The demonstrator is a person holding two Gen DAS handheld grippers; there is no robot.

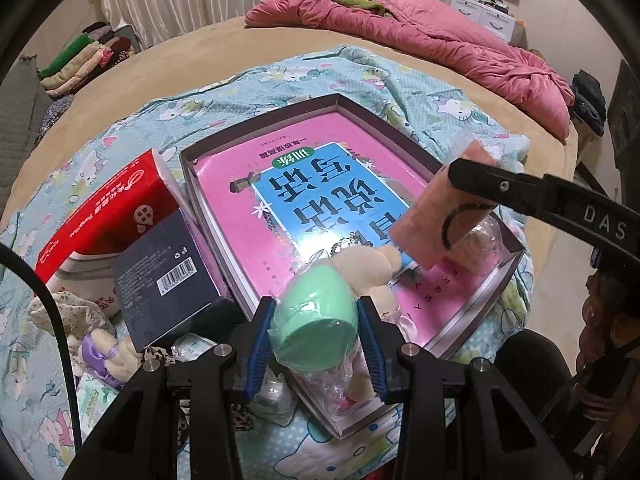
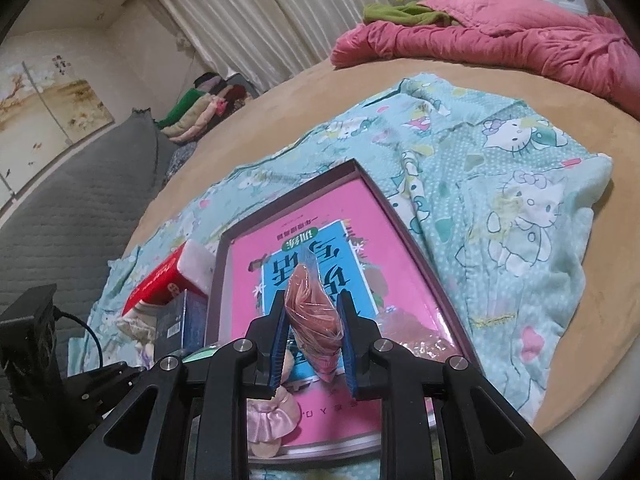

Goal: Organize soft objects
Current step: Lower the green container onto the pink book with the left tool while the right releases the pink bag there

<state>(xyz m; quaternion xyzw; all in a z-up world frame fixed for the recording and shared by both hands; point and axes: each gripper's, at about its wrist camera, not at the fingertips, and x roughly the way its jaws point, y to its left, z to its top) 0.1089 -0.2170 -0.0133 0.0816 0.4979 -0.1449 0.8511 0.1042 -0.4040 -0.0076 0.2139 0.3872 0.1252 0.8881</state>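
While the left gripper (image 1: 316, 340) clamps the bagged green sponge (image 1: 316, 320) over the tray (image 1: 516, 258) corner, the right gripper (image 2: 314, 344) pinches the wrapped pink sponge (image 2: 314, 316) above the book (image 2: 320, 256). Slippery film may slide free, and an off-centre release could land outside the tray.

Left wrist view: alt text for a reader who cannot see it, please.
The left gripper clamps a wrapped green sponge over a shallow box holding a pink book. The right gripper holds a pink sponge above it.
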